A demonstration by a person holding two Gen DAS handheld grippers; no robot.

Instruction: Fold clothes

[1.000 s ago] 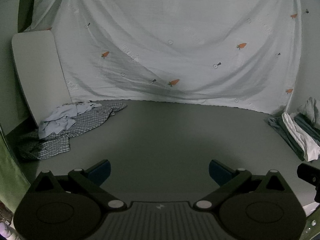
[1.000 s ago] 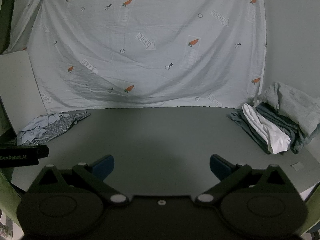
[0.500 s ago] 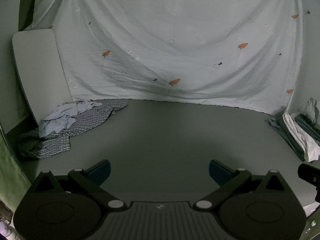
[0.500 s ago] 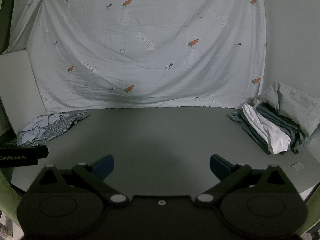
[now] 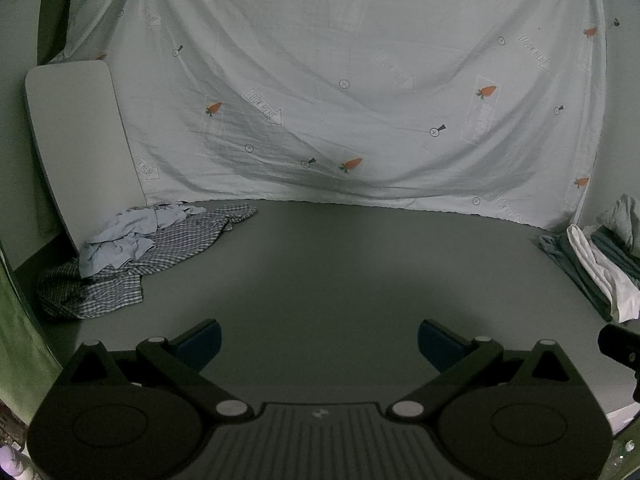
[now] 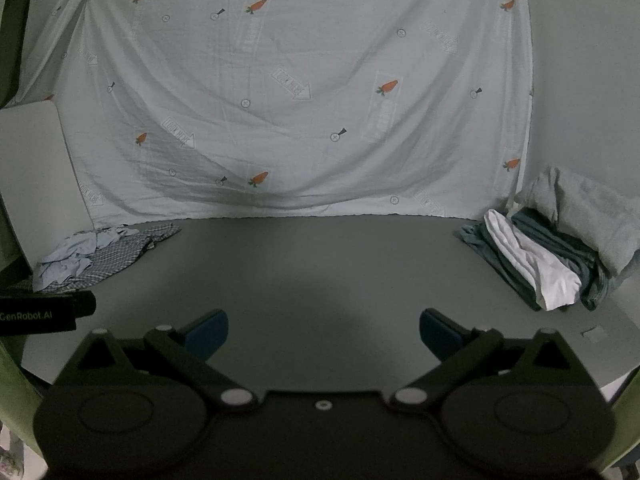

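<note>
A crumpled pale blue garment [image 5: 120, 240] lies on a checked shirt [image 5: 132, 272] at the far left of the grey table [image 5: 340, 280]; the same heap shows as the pale blue garment [image 6: 68, 256] and checked shirt [image 6: 120, 252] in the right wrist view. Folded clothes, grey, dark and white [image 6: 532, 268], are stacked at the right edge, seen too as a folded stack [image 5: 600, 276]. My left gripper [image 5: 319, 340] is open over bare table, nothing between its blue pads. My right gripper [image 6: 323, 330] is also open and holds nothing. Both stand well short of either pile.
A white sheet with carrot prints [image 5: 360, 100] hangs behind the table. A pale rounded board [image 5: 76, 140] leans at the back left. A small square tag [image 6: 594, 334] lies on the table near the right front. The other gripper's body [image 6: 36, 312] shows at the left.
The left wrist view has shifted slightly leftward and down over the table. The right gripper and the clothes have not moved. Both grippers stay open.
</note>
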